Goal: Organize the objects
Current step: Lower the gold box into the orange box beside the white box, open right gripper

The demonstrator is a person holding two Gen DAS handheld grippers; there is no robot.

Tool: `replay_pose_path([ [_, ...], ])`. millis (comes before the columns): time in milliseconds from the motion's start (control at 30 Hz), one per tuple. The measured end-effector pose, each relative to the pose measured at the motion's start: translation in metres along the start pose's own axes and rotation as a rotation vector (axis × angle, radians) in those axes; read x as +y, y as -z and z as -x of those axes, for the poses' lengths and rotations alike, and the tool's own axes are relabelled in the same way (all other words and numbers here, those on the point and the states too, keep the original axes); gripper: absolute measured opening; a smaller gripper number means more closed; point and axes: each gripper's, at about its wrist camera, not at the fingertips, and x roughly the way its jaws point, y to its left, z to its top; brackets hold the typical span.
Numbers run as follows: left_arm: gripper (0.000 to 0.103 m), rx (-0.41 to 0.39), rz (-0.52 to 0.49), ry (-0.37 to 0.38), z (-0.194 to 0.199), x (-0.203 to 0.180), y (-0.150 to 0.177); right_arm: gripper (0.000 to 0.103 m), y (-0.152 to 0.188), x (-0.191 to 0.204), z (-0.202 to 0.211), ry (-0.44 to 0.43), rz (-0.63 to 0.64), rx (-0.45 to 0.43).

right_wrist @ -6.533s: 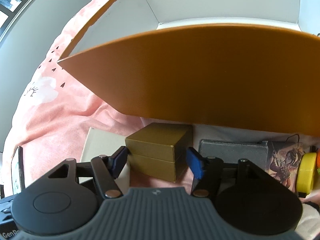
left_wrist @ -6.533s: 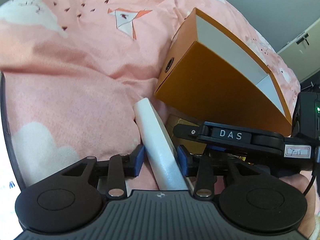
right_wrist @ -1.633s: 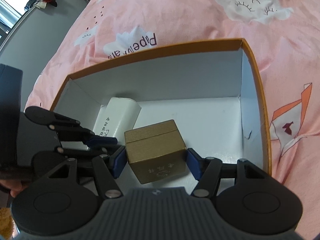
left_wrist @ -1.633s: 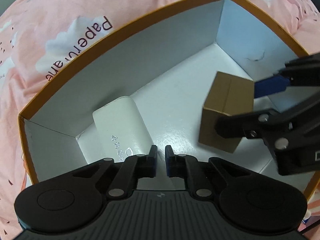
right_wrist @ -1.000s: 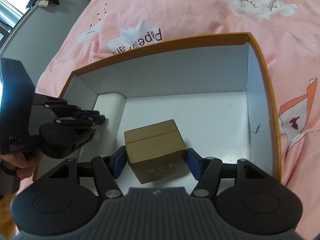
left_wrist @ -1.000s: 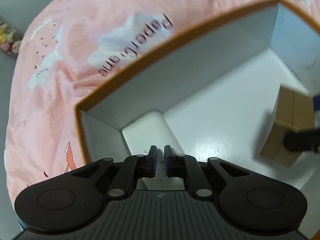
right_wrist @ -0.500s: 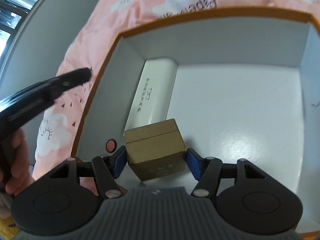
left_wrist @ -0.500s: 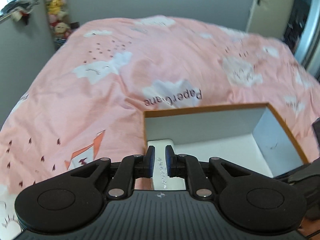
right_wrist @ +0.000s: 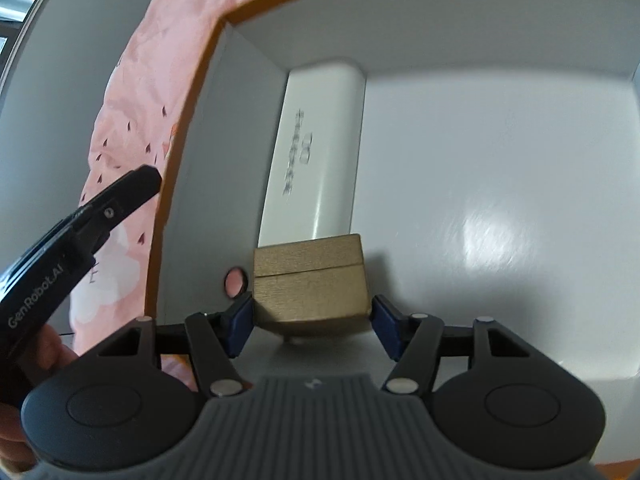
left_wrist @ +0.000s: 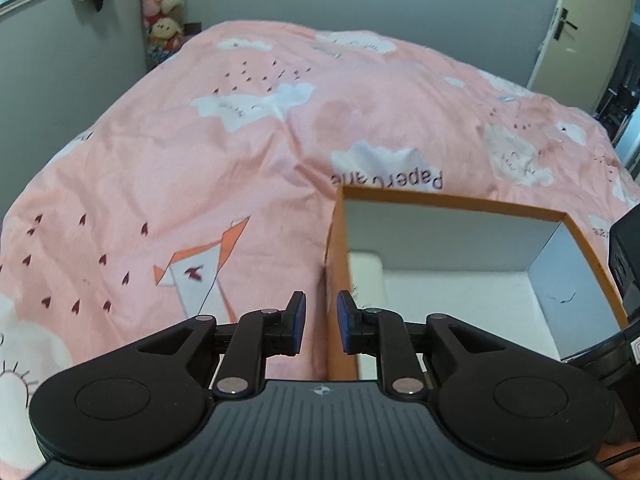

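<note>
Right wrist view: a gold box point(right_wrist: 310, 280) is clamped between the blue pads of the right gripper point(right_wrist: 311, 322) inside the orange box point(right_wrist: 188, 128), over its white floor. A white case point(right_wrist: 316, 152) is seen lying along the left inner wall. The left gripper point(left_wrist: 319, 330) is held over that box's left wall; its jaws have just been opening and stand slightly apart, with nothing gripped. The box rests on a pink duvet point(left_wrist: 200, 160).

The white case point(right_wrist: 316, 160) now lies inside the orange box point(left_wrist: 338, 280), released; the left tool point(left_wrist: 319, 322), its jaws just opening, sits outside. The right tool point(right_wrist: 310, 320) brings the gold box point(right_wrist: 310, 288) in beside the case.
</note>
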Motion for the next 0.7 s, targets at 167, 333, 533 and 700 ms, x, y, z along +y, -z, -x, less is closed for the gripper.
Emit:
replay_pose_path([
  [167,0.022,0.009,0.06,0.034,0.003,0.009,0.006,0.065,0.0,0.001,-0.008,-0.039,-0.014,0.037],
  [333,0.022,0.018,0.066,0.031,0.006,0.01,0.009,0.072,0.004,0.005,0.001,-0.068,0.006,-0.003],
  [533,0.022,0.017,0.067,0.032,0.009,0.009,0.011,0.035,0.006,-0.005,0.003,-0.084,-0.031,-0.017],
  [700,0.022,0.017,0.066,0.018,0.015,0.009,0.012,0.028,0.009,-0.004,-0.008,-0.103,-0.037,-0.016],
])
